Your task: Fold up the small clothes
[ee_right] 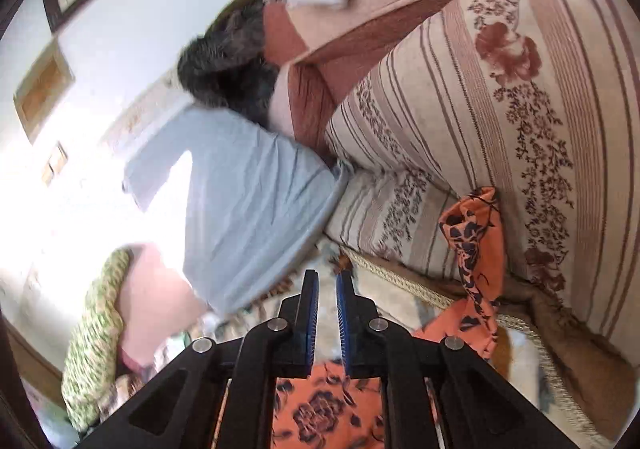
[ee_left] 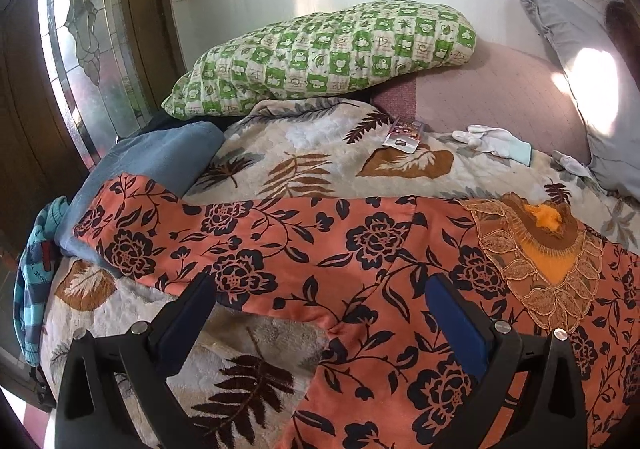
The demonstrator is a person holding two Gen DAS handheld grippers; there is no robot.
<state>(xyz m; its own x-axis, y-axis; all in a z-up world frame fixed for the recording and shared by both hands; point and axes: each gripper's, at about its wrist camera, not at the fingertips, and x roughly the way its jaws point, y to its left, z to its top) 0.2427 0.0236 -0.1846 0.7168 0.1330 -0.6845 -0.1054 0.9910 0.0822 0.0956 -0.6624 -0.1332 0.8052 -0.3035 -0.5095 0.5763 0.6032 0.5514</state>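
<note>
A leaf-print blanket (ee_left: 320, 153) covers the bed, and the orange floral top (ee_left: 360, 249) lies spread across its near half, one sleeve stretched out to the left and the embroidered neckline (ee_left: 548, 253) at the right. In the right wrist view a part of the top (ee_right: 476, 249) stands bunched up against a striped floral mattress (ee_right: 480, 121) at the right, while more of it lies just under the gripper. A green checked pillow (ee_left: 320, 53) rests at the far side against the wall, and a grey pillow (ee_left: 592, 89) leans at the far right. A blue folded cloth (ee_left: 152, 165) sits at the left, partly under the sleeve, with a striped blue garment (ee_left: 32, 277) hanging off the left edge. A white glove (ee_left: 496, 141) and a small card packet (ee_left: 404, 133) lie on the blanket beyond the top. The left gripper (ee_left: 320, 297) hovers over the top near the armpit with its jaws spread wide, holding nothing. The right gripper (ee_right: 327, 285) has its jaws drawn nearly together with a narrow gap between the pads and nothing caught in it.
</note>
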